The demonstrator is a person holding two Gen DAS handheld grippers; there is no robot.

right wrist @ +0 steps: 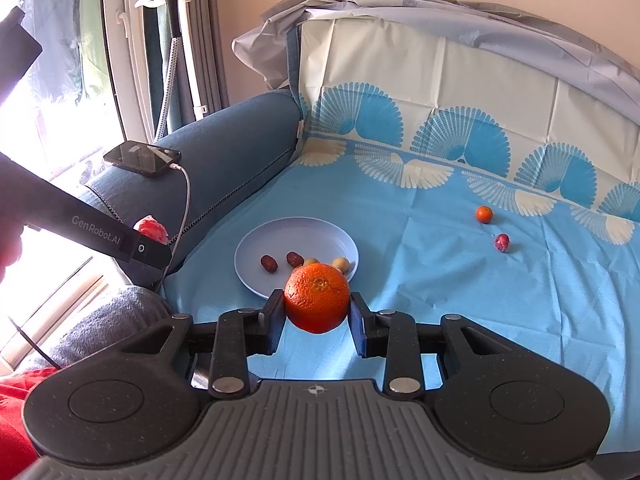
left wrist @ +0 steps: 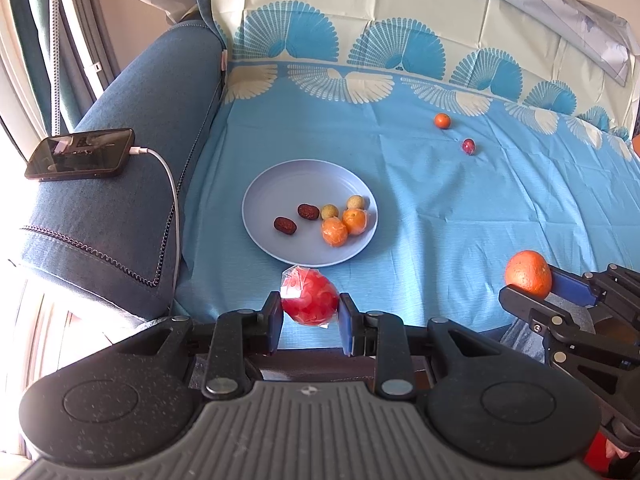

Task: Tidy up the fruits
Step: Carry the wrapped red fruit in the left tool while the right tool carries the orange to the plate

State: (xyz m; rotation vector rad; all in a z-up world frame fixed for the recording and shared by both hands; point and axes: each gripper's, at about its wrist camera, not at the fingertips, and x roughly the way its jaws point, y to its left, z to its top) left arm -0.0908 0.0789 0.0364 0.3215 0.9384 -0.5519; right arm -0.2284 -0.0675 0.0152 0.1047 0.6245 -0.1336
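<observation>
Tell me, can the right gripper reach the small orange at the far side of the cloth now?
Probably not yet: the right gripper is shut on a large orange. The blue cloth toward the small orange looks free.

Bright daylight floods from the left window [right wrist: 60, 80], overexposed; fisheye-curved edges.

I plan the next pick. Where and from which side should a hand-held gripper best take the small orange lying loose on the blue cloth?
Probably from above, closing across the middle of the small orange. It is round, so any pair of opposite sides works, and it lies apart from the small red fruit on the blue cloth, leaving room for both fingers.
</observation>
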